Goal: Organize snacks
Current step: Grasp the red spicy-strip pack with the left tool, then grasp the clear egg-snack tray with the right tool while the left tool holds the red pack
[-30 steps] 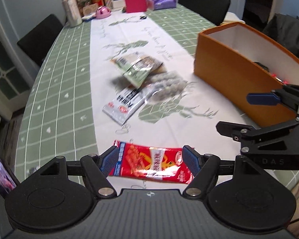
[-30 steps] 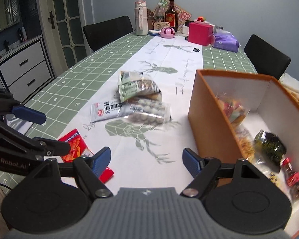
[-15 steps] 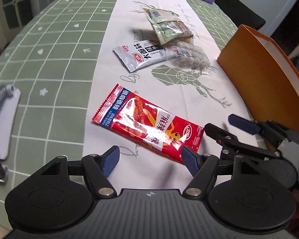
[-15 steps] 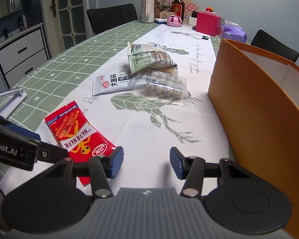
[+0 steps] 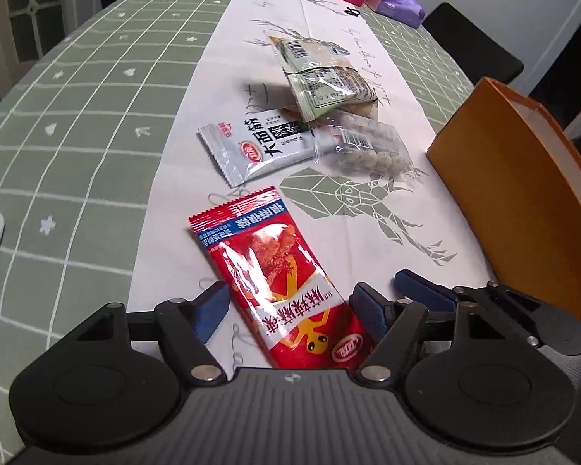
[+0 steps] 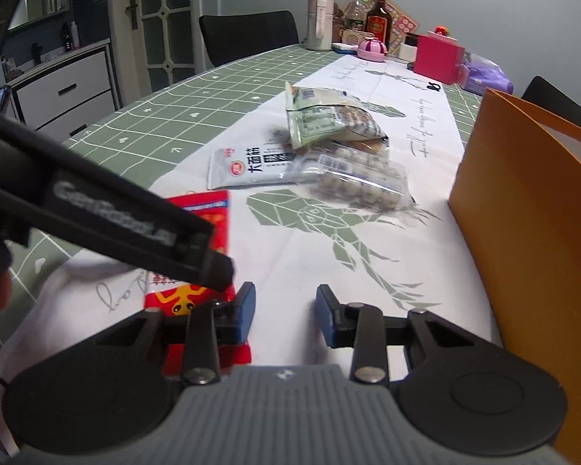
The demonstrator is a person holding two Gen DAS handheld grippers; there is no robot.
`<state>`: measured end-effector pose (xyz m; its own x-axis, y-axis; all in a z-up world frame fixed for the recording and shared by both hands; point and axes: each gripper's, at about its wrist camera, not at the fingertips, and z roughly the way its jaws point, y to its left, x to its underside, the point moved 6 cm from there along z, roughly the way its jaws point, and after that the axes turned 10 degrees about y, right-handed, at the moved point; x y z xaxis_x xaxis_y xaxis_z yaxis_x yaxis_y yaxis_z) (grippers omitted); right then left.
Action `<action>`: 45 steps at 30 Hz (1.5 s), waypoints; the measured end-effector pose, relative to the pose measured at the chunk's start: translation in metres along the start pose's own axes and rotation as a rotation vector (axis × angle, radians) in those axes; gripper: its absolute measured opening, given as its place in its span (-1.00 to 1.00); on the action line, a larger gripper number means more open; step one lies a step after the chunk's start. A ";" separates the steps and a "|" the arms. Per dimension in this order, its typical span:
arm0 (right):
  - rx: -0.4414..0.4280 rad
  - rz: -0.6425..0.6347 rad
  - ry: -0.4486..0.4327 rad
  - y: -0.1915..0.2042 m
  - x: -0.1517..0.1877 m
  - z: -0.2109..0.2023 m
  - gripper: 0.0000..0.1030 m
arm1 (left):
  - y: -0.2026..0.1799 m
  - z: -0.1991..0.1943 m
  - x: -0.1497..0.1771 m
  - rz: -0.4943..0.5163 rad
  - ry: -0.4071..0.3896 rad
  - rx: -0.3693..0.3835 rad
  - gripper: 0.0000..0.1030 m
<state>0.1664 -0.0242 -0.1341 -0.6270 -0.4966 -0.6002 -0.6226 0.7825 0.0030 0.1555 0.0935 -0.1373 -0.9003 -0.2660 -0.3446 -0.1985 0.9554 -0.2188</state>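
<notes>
The left gripper (image 5: 288, 312) sits low over the table (image 5: 77, 124) with its jaws spread wide, the near end of the red snack packet (image 5: 275, 275) lying flat between them; neither pad looks to be pressing the foil, so nothing is held yet. To take it cleanly, I judge the jaws should come down until the pads flank the packet's long edges, then close gently so the slick foil buckles up into the grip rather than sliding away. The right gripper (image 6: 285, 312) rests just right of the red snack packet, jaws partly open and empty, its left finger touching or overlapping the packet's near corner; it should stay clear or steady that corner. Beyond the red snack packet lies a silver noodle-snack packet (image 5: 261, 147), its right end under a clear bag of round sweets (image 5: 366, 151), with a green-labelled bag (image 5: 325, 85) further back. The orange box (image 5: 523, 193) stands to the right of the red snack packet, likely its destination.
</notes>
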 end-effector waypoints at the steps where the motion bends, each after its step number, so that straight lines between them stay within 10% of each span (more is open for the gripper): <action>1: 0.001 0.001 -0.001 -0.001 0.000 0.000 -0.33 | -0.003 0.002 -0.001 0.018 0.000 -0.022 0.64; 10: 0.075 0.070 -0.003 -0.030 0.011 -0.007 -0.30 | -0.024 0.016 -0.003 0.149 -0.032 -0.167 0.72; 14: 0.080 0.085 -0.009 -0.037 0.011 -0.006 -0.25 | -0.021 0.013 -0.007 0.153 -0.064 -0.177 0.26; 22: 0.095 0.011 -0.016 -0.030 -0.005 0.003 -0.23 | 0.001 0.009 -0.016 0.137 -0.080 -0.196 0.09; 34: 0.215 -0.335 -0.123 -0.011 -0.064 0.044 0.42 | 0.025 0.007 -0.028 0.098 -0.109 -0.146 0.07; 40: 0.215 -0.340 -0.144 -0.017 -0.078 0.061 0.36 | 0.027 0.007 -0.027 0.100 -0.118 -0.131 0.08; 45: 0.226 -0.350 -0.145 -0.009 -0.074 0.061 -0.19 | 0.026 0.007 -0.025 0.108 -0.122 -0.131 0.08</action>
<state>0.2472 0.0286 -0.1385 -0.3141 -0.7011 -0.6402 -0.6574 0.6471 -0.3861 0.1758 0.1241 -0.1405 -0.8669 -0.1671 -0.4696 -0.1592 0.9856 -0.0569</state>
